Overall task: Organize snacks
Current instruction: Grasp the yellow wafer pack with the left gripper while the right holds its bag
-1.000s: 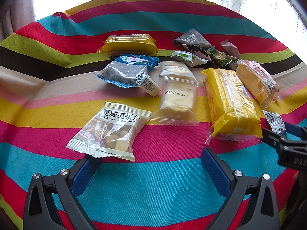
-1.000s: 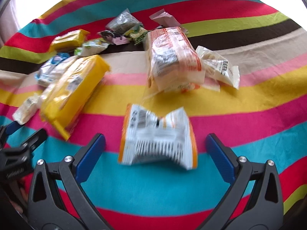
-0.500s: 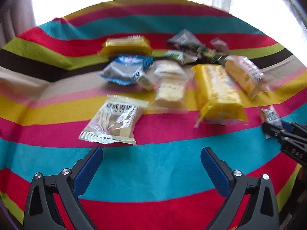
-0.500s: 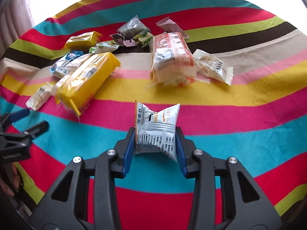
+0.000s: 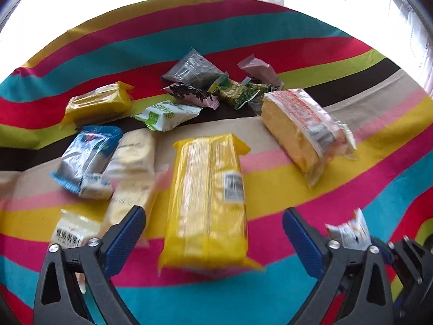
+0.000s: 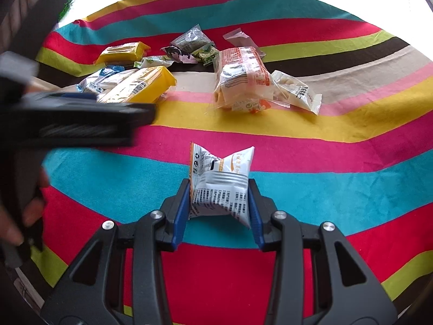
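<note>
Pinching a crinkled white-and-orange foil snack packet (image 6: 220, 189), the right gripper (image 6: 218, 211) stays half-closed while the left gripper (image 5: 213, 233), jaws wide but just narrowing, straddles a long yellow plastic-wrapped snack pack (image 5: 208, 197).

Cloth (image 5: 270, 27): I see stripes of pink, teal, yellow, lime, brown, beige.
Long pack (image 5: 208, 197), mid-cloth: yellow.
Packet (image 5: 86, 157) left of long pack: blue and silver.
Cake wrap (image 5: 305, 127) right of long pack: clear, red print.
Pouch (image 6: 220, 187) I hold: white, orange edge, black text.
Pads (image 6: 180, 211): blue.
</note>
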The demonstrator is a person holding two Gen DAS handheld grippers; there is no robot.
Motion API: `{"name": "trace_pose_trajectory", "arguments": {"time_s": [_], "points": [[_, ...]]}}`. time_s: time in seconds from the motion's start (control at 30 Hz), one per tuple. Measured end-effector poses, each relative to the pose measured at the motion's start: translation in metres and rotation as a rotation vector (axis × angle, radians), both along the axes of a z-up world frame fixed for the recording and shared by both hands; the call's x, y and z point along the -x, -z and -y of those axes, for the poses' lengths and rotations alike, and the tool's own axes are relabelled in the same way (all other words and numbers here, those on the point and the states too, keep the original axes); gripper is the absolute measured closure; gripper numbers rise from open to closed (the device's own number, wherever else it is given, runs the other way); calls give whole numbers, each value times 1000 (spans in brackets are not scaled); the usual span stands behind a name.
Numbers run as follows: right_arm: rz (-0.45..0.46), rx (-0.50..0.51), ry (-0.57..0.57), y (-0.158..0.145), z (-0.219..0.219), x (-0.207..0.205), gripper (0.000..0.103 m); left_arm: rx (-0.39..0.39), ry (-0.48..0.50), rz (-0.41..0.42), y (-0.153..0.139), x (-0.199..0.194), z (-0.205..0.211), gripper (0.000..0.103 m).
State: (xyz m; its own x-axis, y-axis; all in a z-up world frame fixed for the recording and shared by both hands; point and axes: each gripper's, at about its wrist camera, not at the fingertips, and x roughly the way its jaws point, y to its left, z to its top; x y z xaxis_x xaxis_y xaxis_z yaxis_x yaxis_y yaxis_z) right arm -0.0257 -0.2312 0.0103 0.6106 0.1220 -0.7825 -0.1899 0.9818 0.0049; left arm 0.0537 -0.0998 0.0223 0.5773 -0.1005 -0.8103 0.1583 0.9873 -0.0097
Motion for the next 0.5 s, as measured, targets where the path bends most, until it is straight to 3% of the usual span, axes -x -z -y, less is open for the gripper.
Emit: {"name": "trace_pose_trajectory", "arguments": {"time_s": [0.07, 0.1, 0.23, 0.5], "points": [[-1, -8, 1, 1, 2, 0, 59, -11, -5, -13, 6, -3, 3, 46], [-1, -9, 2, 1, 2, 0, 59, -19, -7, -8, 7, 0, 4, 52], [1, -16, 1, 1, 3, 0, 59, 44, 1, -7, 5, 24, -7, 53], [1, -22, 3, 0, 4, 0, 59, 41, -28, 15, 5, 83, -32, 53]]}}
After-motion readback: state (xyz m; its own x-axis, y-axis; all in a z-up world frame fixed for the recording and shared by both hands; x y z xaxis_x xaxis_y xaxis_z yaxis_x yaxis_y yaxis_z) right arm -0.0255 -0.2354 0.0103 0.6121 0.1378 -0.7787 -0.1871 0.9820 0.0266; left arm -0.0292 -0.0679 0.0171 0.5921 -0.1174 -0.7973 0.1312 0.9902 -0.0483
